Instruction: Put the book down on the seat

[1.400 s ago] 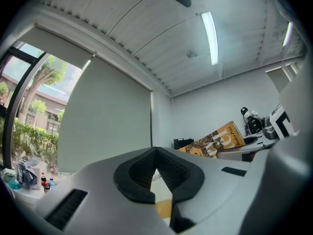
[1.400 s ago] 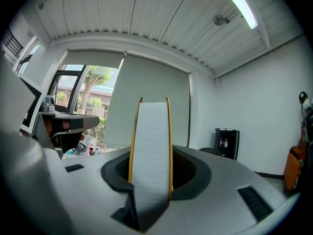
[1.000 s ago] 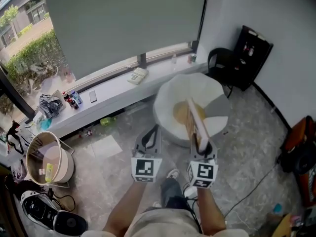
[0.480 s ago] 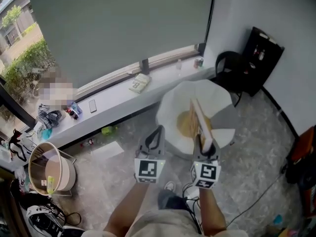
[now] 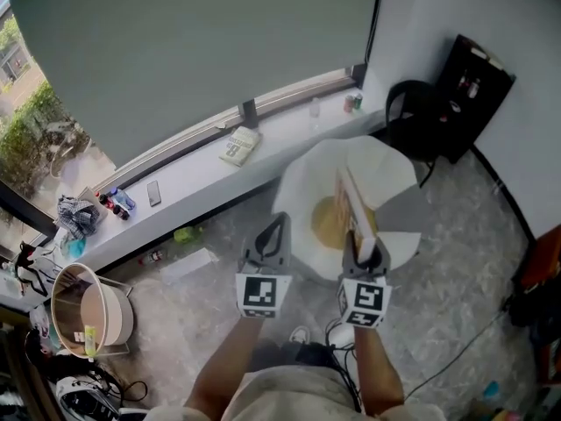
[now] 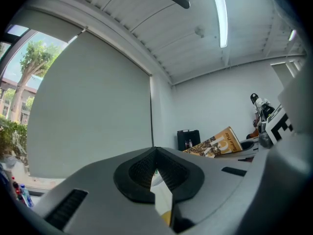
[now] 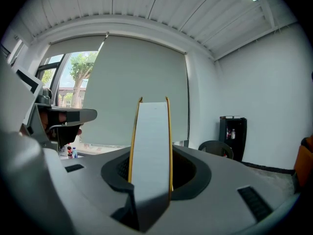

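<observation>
The seat (image 5: 387, 167) is a round white tub chair with a yellow cushion, right of centre in the head view. My right gripper (image 5: 360, 241) is shut on the book (image 5: 351, 203), which stands on edge, upright, over the seat's front half. In the right gripper view the book (image 7: 151, 151) shows edge-on: white pages between yellow covers, clamped between the jaws. My left gripper (image 5: 278, 224) hangs beside it to the left, shut and holding nothing; through its narrow slit (image 6: 156, 153) a sliver of the seat shows. The book's cover (image 6: 218, 142) appears at the right of the left gripper view.
A second book (image 5: 238, 145) and a phone (image 5: 153, 192) lie on the long white windowsill (image 5: 193, 178). A black chair (image 5: 410, 115) and a black cabinet (image 5: 474, 88) stand behind the seat. A round basket (image 5: 83, 310) is at the lower left, and a cable (image 5: 456, 336) runs across the floor.
The view has shifted forward, so the seat now lies closer under the grippers. The right gripper still holds the book upright; the left gripper keeps its place beside it.
</observation>
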### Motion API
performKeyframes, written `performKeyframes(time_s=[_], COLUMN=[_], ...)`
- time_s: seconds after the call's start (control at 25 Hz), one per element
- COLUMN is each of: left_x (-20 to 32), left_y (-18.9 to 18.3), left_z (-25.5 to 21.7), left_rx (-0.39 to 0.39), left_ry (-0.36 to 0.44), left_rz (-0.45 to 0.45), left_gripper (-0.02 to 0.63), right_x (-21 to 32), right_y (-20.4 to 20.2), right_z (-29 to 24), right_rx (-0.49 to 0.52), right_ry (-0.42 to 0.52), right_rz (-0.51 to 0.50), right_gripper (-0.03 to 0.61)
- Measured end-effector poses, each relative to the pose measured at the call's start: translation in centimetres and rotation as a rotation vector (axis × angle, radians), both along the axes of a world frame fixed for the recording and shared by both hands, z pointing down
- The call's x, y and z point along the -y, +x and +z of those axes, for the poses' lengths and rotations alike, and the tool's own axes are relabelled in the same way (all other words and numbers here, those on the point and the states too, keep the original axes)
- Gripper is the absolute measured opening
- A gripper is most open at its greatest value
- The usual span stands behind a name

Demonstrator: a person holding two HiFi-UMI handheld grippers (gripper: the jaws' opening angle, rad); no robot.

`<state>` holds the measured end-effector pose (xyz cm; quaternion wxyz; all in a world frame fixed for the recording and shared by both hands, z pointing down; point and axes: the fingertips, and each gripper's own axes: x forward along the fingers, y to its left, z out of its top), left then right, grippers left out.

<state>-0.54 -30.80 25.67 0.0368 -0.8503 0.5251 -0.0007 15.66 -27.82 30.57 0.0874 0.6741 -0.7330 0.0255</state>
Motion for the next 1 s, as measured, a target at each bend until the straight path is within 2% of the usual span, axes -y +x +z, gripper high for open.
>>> performKeyframes(time_s=[0.52, 0.68, 0.76, 0.88, 1.0], left_x=[12.0, 15.4, 16.7, 18.5, 20.0], left_y=[-0.6, -0.4, -0.5, -0.1, 0.6], left_z=[8.6, 11.7, 13.9, 17.7, 21.7], left_rx=[0.028, 0.033, 0.022, 0.07, 0.069], left_ry=[-0.131, -0.134, -0.161, -0.189, -0.215], left_rz=[0.042, 0.072, 0.078, 0.103, 0.128], left_gripper=[0.006, 0.006, 0.006, 0.006, 0.006], right_x=[10.3, 13.7, 15.2, 17.2, 18.9], right_y=[-0.7, -0.7, -1.2, -1.6, -1.7], right_z=[8.7, 12.2, 14.2, 18.1, 23.0], right_rx=[-0.025, -0.043, -0.046, -0.043, -0.041], right_ry=[-0.177, -0.224, -0.246, -0.293, -0.344], right_rz=[0.039, 0.062, 0.07, 0.073, 0.082], right_gripper=[0.144, 0.144, 0.144, 0.144, 0.144])
